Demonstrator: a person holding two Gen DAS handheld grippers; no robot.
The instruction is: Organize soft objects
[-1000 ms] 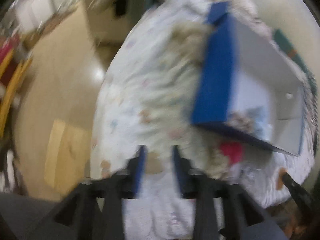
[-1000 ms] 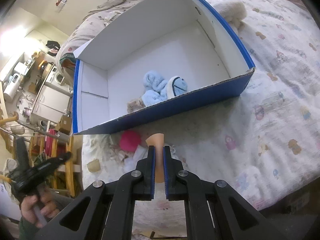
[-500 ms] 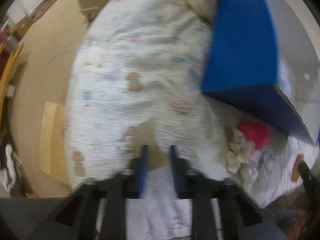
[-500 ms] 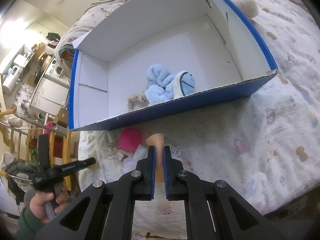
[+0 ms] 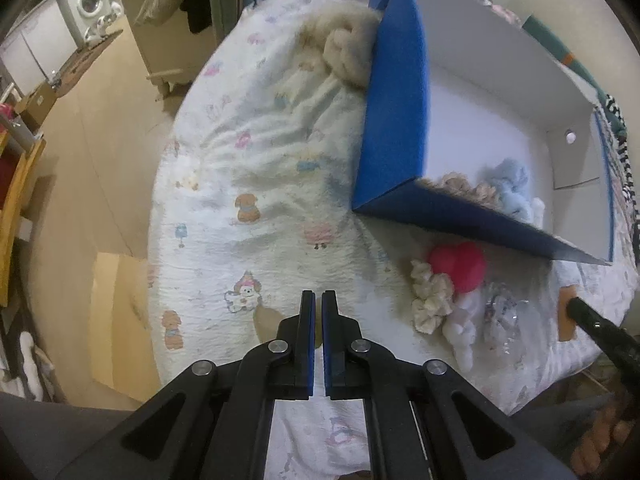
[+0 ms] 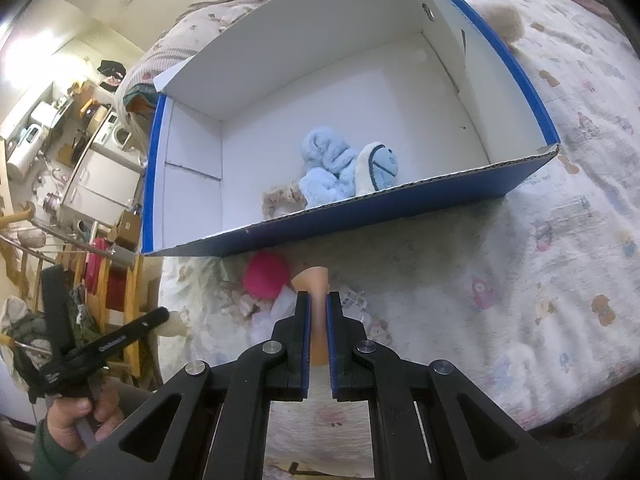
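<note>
A blue box with white inside (image 6: 440, 204) (image 5: 396, 120) lies on the bed, holding a light blue plush (image 6: 340, 168) (image 5: 510, 184) and a beige frilly piece (image 6: 280, 200) (image 5: 468, 190). In front of it lie a pink ball (image 6: 266, 276) (image 5: 460, 264), a cream scrunchie (image 5: 430, 300), white fluffy pieces (image 5: 460, 336) and a clear wrapper (image 5: 500, 316). My right gripper (image 6: 319, 300) is shut on an orange-tan soft object (image 6: 316, 280) just before the box. My left gripper (image 5: 318, 300) is shut and empty above the bedsheet, left of the pile. A tan fluffy plush (image 5: 344, 52) lies behind the box.
The bed has a white cartoon-print sheet (image 5: 240, 160), and its edge drops to a wooden floor (image 5: 80, 120) at left. A cardboard sheet (image 5: 116, 312) lies on the floor. Shelves, appliances and a washing machine (image 5: 88, 0) stand farther off.
My left gripper has closed its fingers and swung so the pile and box show clearly. My right gripper has moved closer to the box, still holding the orange-tan object.
</note>
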